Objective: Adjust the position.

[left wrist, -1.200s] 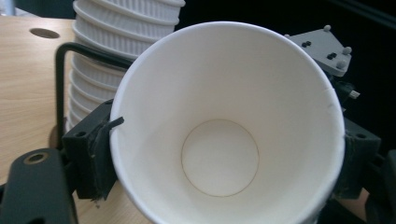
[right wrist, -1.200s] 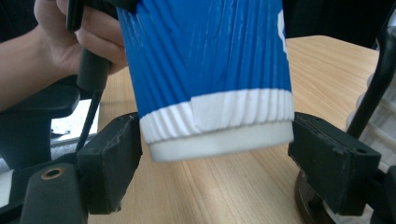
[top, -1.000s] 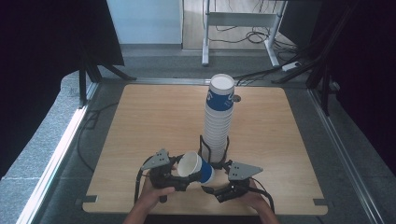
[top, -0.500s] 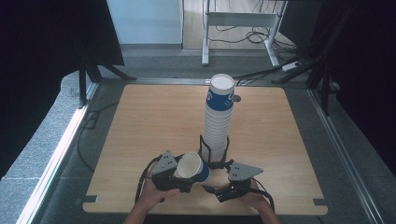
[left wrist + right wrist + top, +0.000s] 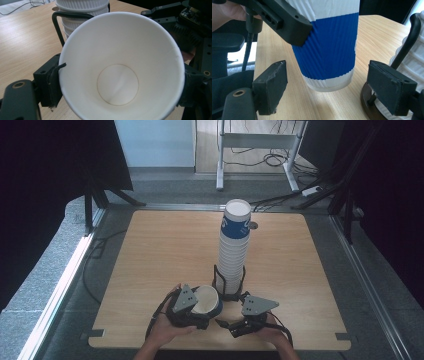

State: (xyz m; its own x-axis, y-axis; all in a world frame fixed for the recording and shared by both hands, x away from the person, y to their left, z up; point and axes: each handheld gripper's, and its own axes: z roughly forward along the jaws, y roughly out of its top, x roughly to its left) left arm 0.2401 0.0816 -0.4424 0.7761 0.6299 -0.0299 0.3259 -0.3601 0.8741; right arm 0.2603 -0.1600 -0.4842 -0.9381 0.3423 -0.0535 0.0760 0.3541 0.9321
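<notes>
Cup [image 5: 207, 301] sits low in the middle of the high view, clamped across its rim by the left gripper [image 5: 192, 307], mouth tipped toward the camera. In the left gripper view the jaws pinch both sides of the white rim, and the inside is plain white. Right gripper [image 5: 232, 324] is just to the right of it with jaws apart; in the right gripper view the cup's blue band and white foot stand between the pads, touching neither. No readable writing there. Stack [image 5: 234, 245] of ribbed cups stands in a black wire holder [image 5: 229, 287] right behind; its top cup has a blue band with white lettering too small to read. Table [image 5: 165, 245] has lots of bare wood left and right, and both hands work near the front edge.
</notes>
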